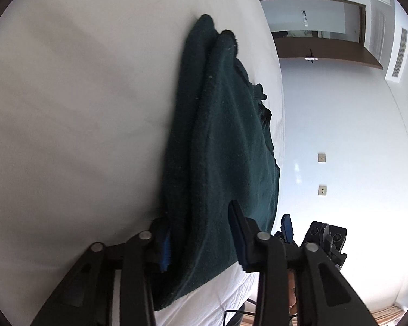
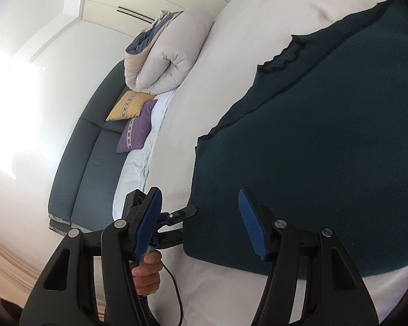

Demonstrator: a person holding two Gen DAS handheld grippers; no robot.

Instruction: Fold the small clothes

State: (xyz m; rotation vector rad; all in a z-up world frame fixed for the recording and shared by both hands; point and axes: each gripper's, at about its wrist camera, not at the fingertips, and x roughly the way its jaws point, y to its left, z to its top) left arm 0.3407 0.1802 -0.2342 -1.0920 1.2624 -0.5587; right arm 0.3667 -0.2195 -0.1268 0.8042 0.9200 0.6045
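A dark green knit garment [image 1: 220,141] lies on the white bed [image 1: 76,103], bunched into long folds in the left wrist view. My left gripper [image 1: 201,233] is open with its blue-padded fingers on either side of the garment's near edge, not closed on it. The same garment [image 2: 312,149] lies spread flat in the right wrist view, its neck opening toward the top. My right gripper [image 2: 201,222] is open and empty, held just over the garment's near corner. The left gripper [image 2: 176,217] also shows in the right wrist view, at the garment's near left edge.
The white bed [image 2: 204,293] fills most of both views. A rolled duvet [image 2: 163,54], a yellow cushion [image 2: 127,106] and a purple cushion [image 2: 137,127] lie at the bed's far end beside a dark grey headboard [image 2: 89,157]. A white wall [image 1: 340,135] and wooden floor [image 1: 389,312] lie beyond the bed edge.
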